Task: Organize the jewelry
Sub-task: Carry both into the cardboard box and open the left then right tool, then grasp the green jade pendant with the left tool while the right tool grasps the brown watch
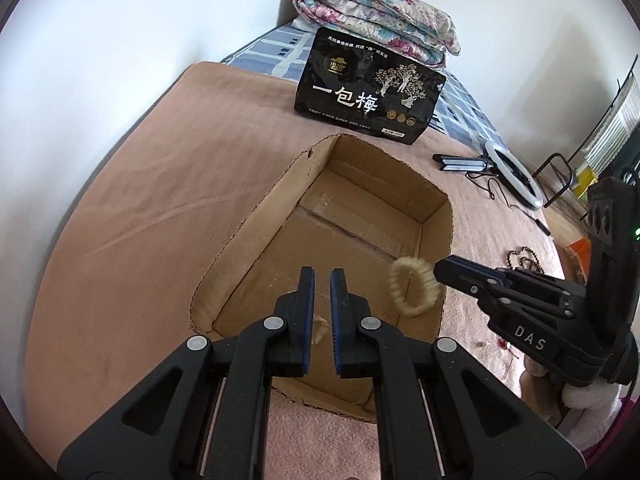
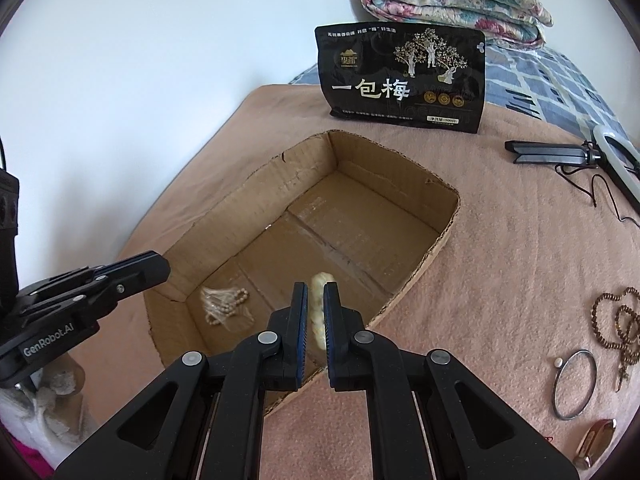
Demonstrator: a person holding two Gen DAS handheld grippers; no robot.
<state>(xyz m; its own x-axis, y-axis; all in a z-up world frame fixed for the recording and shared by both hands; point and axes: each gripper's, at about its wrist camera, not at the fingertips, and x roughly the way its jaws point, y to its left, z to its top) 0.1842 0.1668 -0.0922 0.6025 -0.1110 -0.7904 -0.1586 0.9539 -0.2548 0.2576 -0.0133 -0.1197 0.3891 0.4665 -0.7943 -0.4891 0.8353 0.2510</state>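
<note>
An open cardboard box lies on a pink blanket. My right gripper is shut on a cream beaded bracelet and holds it over the box's near right part. My left gripper hovers over the box's near end with its jaws a narrow gap apart and nothing between them. A bagged beige bead piece lies on the box floor near the left corner. A brown bead necklace, a silver bangle and a small amber piece lie on the blanket to the right.
A black snack bag stands behind the box. A folded floral quilt lies further back on a checked sheet. A ring light with a folded tripod and cable lies at the right. A white wall runs along the left.
</note>
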